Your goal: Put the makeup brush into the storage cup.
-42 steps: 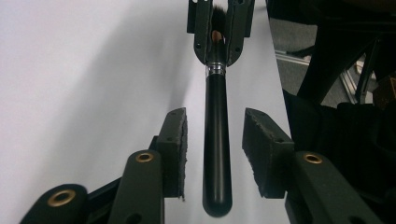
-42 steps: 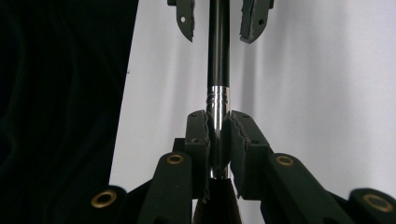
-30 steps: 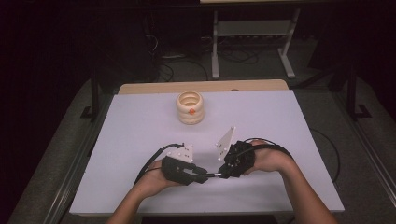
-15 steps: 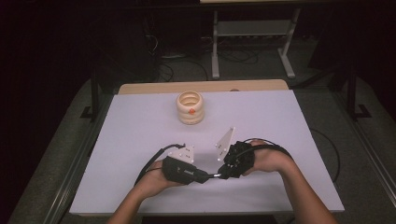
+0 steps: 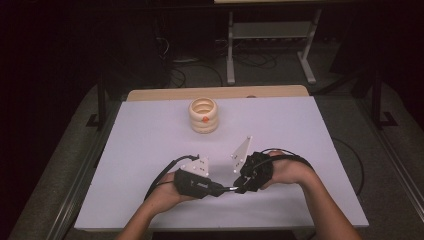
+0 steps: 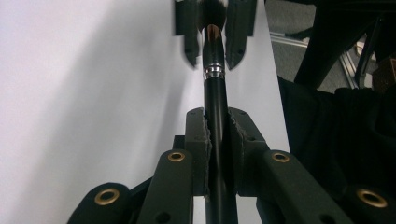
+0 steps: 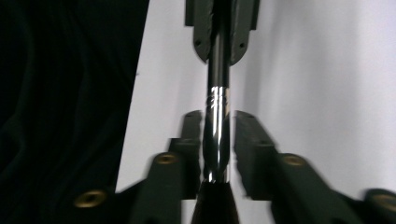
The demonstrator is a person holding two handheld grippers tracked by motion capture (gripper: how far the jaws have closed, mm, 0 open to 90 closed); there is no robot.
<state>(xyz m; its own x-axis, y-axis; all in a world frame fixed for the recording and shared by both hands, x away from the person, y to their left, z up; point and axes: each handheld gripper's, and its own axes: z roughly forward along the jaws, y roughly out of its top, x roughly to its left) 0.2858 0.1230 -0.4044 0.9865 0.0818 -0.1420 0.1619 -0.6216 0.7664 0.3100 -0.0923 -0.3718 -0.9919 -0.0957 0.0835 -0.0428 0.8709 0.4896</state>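
Right tool (image 7: pixel 217 123) jaws have just been opening, leaving gaps beside the brush (image 6: pixel 215 107); both hands are unmoved since the earlier frame. Left tool (image 6: pixel 217 123) is clamped on the black handle. Step in hand, as judged: handover to the left tool. Next: withdraw the right tool clear. Both tools face each other low over the bench (image 5: pixel 150 140).

High view: table (image 5: pixel 150 150) evenly lit, surroundings dim and near black. Left gripper view: sharp near, far end soft, broad grey shadow. Right gripper view: motion-blurred throughout, glare streak on the metal band (image 7: pixel 218 100).
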